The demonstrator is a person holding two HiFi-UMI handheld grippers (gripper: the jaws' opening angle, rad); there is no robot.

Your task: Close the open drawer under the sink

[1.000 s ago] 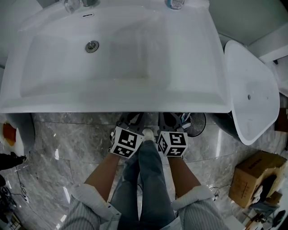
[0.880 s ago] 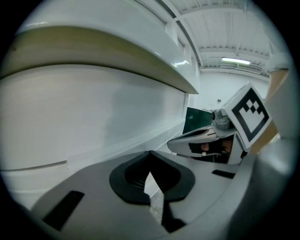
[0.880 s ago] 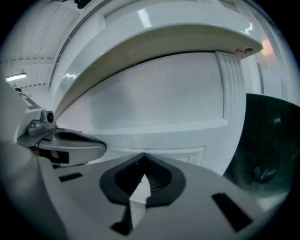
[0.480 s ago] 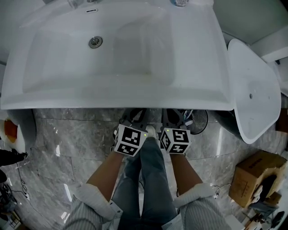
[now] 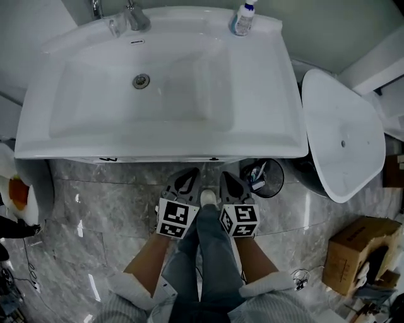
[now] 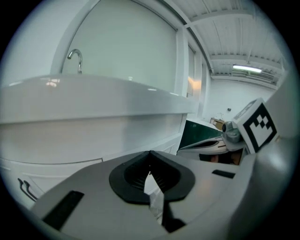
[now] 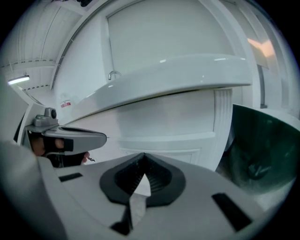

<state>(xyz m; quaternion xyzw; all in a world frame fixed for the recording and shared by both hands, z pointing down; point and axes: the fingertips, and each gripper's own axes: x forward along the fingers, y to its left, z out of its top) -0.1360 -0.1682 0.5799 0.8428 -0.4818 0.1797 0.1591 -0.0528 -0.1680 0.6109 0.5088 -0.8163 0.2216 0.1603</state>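
Observation:
The white sink (image 5: pixel 265 126) fills the upper head view. Just under its front rim a thin white strip of the drawer front (image 5: pixel 158 159) shows. My left gripper (image 5: pixel 191 172) and right gripper (image 5: pixel 223 175) hang side by side above the marble floor, a little short of that rim, tips pointing at it. Both are shut with nothing held. In the left gripper view the shut left gripper (image 6: pixel 150 153) faces the white drawer front (image 6: pixel 70 140) below the basin. The right gripper (image 7: pixel 143 154) is likewise shut before the panelled drawer front (image 7: pixel 164 140).
A tap (image 5: pixel 134 17) and a soap bottle (image 5: pixel 243 19) stand at the sink's back edge. A white toilet (image 5: pixel 341 135) is at the right, with a small bin (image 5: pixel 265 178) beside it and a cardboard box (image 5: pixel 353 252) further right. The person's shoe (image 5: pixel 208 197) lies between the grippers.
Both grippers have drawn back from under the sink's front rim toward the person. Their jaws, earlier partly hidden by the rim, now show whole. The head view has tilted toward the tap.

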